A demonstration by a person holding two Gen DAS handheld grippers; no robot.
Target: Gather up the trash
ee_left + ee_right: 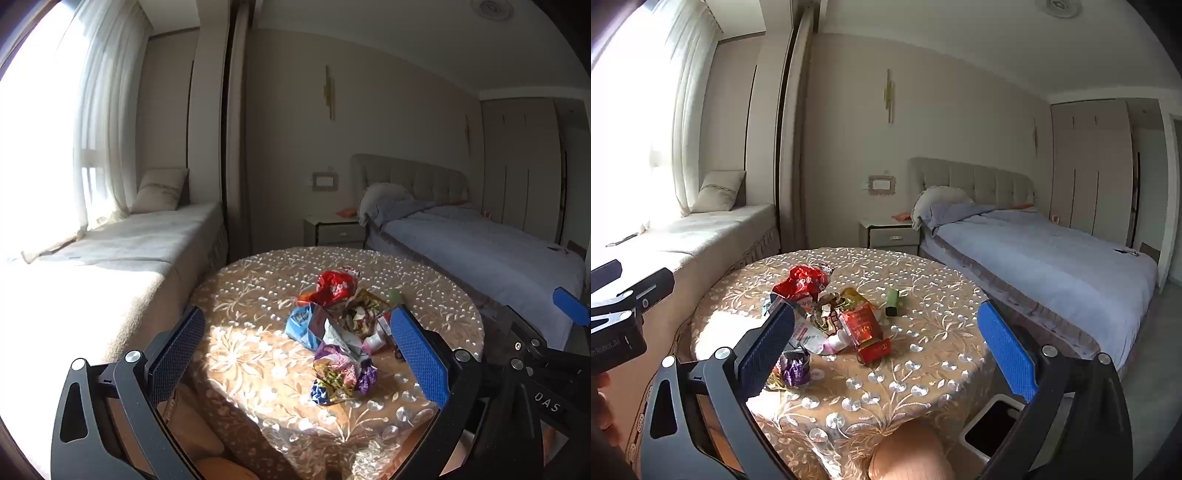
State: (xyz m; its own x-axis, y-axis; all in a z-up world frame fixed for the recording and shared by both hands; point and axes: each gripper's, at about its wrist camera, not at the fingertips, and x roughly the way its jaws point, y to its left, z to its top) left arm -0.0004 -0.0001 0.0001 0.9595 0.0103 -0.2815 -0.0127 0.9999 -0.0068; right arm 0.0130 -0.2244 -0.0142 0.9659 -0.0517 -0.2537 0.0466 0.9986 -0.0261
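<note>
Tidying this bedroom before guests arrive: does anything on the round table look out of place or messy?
Yes. A heap of crumpled snack wrappers litters the middle of the embroidered tablecloth: a red bag, a purple wrapper and a small red box. A green tube lies apart, beside the pile.

White letters "DAS" (547, 402) are printed on the black body of the right tool, seen at the lower right edge of the left wrist view. In the right wrist view, white lettering ending in "nRobot.AI" (605, 348) is carried on the black body of the left tool at the left edge. White characters are printed on the red crumpled wrapper (801, 282) and gold ones on the red packet (861, 320) on the table, but neither can be made out.
</note>
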